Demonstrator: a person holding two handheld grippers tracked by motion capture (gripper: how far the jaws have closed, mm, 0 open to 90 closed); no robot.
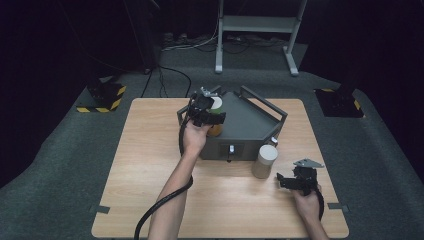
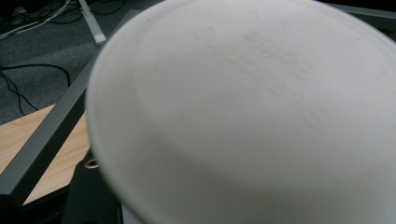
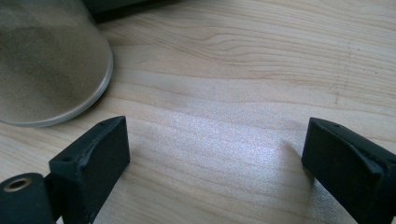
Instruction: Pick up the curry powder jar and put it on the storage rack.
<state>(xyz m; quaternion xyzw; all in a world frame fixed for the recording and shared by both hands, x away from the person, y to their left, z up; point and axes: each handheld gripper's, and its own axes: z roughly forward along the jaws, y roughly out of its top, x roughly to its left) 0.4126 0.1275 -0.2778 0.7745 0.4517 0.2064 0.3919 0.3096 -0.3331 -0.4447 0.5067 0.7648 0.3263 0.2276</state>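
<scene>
A yellow canister with a white lid point(image 1: 216, 104) hangs at the left edge of a dark grey tray point(image 1: 250, 125). My left gripper point(image 1: 210, 118) is shut on its side, above the tray's left wall. Its lid point(image 2: 243, 116) is blurred and very close in the left gripper view. A beige cylinder point(image 1: 264, 161) stands upright on the table just in front of the tray. My right gripper point(image 1: 282, 181) rests low to the right of that cylinder, jaws open and pointing left. In the right gripper view the open gripper point(image 3: 215, 154) holds nothing, and the cylinder point(image 3: 42, 60) is off to its upper left.
The tray has raised grey frame bars point(image 2: 46, 140) and a latch on its front face point(image 1: 230, 150). The wooden table point(image 1: 150, 165) has bare room on its left and front. A white stand point(image 1: 260, 30) and cables lie on the floor behind.
</scene>
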